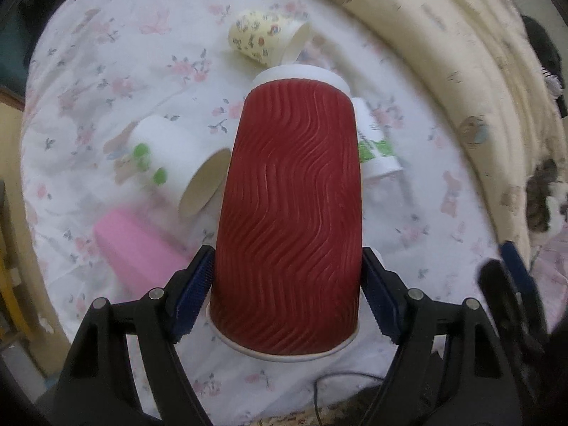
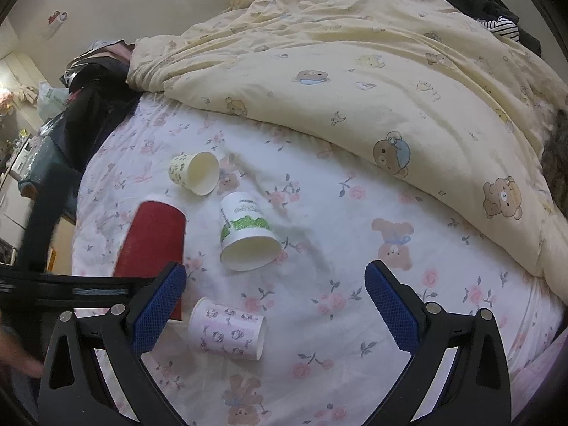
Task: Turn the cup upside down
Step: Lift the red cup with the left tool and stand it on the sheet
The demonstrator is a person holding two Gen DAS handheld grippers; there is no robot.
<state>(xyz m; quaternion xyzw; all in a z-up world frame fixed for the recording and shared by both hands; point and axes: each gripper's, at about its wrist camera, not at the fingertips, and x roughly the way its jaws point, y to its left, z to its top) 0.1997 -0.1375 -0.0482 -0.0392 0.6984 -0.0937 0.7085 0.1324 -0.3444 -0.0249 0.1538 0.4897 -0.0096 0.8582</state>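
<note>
On floral bedsheet [image 2: 319,234], one red cup [image 1: 287,213] between left fingers [image 1: 193,293], four cups lying.

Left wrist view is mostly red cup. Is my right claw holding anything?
Observer: No. The right claw is open and empty above the floral sheet.
Operator: What is the white cup behind the red one doing?
Observer: The green-print cup lies on its side, mouth toward the right claw, apart from the red cup.
Operator: Anything close to the right claw?
Observer: A pink-flowered cup lies on its side close beside one finger.
</note>
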